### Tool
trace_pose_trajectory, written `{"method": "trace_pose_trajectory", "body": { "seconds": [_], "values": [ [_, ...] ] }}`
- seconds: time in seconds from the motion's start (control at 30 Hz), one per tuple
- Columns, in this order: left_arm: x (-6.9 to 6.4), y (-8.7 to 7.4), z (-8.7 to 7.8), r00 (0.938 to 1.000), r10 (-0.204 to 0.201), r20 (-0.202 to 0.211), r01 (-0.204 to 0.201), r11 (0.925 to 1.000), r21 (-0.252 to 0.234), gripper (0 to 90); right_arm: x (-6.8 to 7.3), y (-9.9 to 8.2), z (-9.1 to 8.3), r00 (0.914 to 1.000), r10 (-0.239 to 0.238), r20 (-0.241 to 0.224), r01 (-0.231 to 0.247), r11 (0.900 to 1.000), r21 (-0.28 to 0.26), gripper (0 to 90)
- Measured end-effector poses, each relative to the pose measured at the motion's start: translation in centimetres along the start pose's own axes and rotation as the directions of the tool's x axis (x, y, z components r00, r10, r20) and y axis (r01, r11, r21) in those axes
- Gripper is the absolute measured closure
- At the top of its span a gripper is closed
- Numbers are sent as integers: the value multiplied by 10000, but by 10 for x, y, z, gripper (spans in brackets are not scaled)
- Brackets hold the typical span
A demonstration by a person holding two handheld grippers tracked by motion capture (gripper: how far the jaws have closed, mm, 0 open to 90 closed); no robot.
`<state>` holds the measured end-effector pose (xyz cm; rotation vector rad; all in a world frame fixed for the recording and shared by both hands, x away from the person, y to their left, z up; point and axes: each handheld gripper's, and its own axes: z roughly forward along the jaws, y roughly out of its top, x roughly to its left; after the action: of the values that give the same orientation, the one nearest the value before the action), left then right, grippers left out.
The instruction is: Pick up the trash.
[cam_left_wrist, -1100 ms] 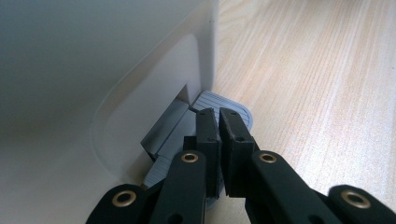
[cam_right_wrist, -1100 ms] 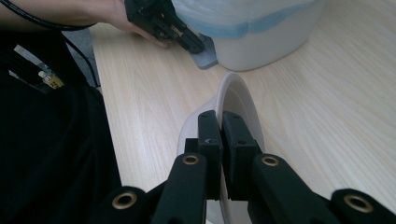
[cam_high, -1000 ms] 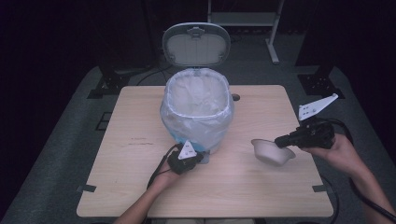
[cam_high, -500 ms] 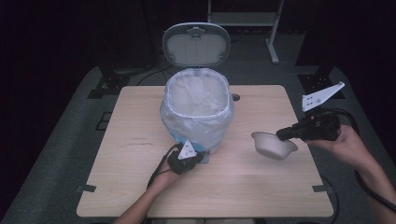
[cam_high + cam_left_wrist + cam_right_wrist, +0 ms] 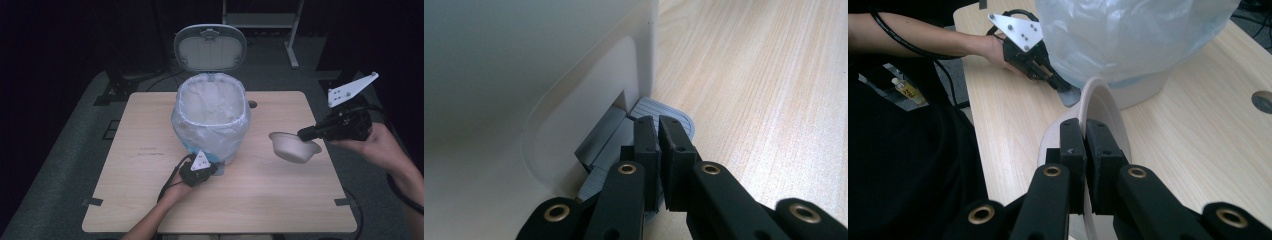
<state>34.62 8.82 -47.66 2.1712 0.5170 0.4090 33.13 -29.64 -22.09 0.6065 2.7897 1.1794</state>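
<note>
A bin (image 5: pixel 211 122) lined with a plastic bag (image 5: pixel 210 102) is seen standing at the middle of the table (image 5: pixel 130 165), its lid (image 5: pixel 210 47) raised upright behind it. A small round hole (image 5: pixel 252 104) is set in the tabletop just right of the bin. The bin stands between the two grippers.

The left gripper (image 5: pixel 212 167) is held low at the bin's foot, the forearm entering from the bottom edge and the hand (image 5: pixel 175 187) laid on the table. Its jaws are pressed together with nothing between them, and their tips rest on the grey pedal (image 5: pixel 664 112) that juts from the bin's base. In the left gripper view the ribbed pedal and the slot it comes out of are made plain; from above they are hidden under the gripper.

The bowl (image 5: pixel 294 146) is held above the table to the right of the bin, clear of the surface and tilted. The right gripper (image 5: pixel 304 134) is clamped on its rim, the jaws pointing left toward the bin, with the hand (image 5: pixel 375 147) out past the table's right edge. In the right gripper view the rim (image 5: pixel 1087 107) is seen pinched edge-on between the jaws, and the left gripper (image 5: pixel 1060 85) is seen beyond at the bag's lower edge.
</note>
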Motion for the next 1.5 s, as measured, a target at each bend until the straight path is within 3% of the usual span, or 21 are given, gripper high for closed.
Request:
{"method": "trace_pose_trajectory", "body": {
  "seconds": [0.93,1.07,1.43,1.5],
  "values": [
    [0,0,0,10000,46,16,-46,10000,38,876,15,66,-22,9958,-893,219,891,9960,98,862],
    [2,0,-1,9998,222,-5,-222,9996,190,876,16,73,-25,9947,-995,244,992,9950,117,862],
    [0,0,0,10000,21,8,-21,10000,10,876,19,87,-29,9932,-1102,364,1095,9938,194,862],
    [1,0,-1,9999,135,-5,-134,9999,93,876,19,89,-30,9930,-1121,372,1116,9936,161,862]
  ]
}}
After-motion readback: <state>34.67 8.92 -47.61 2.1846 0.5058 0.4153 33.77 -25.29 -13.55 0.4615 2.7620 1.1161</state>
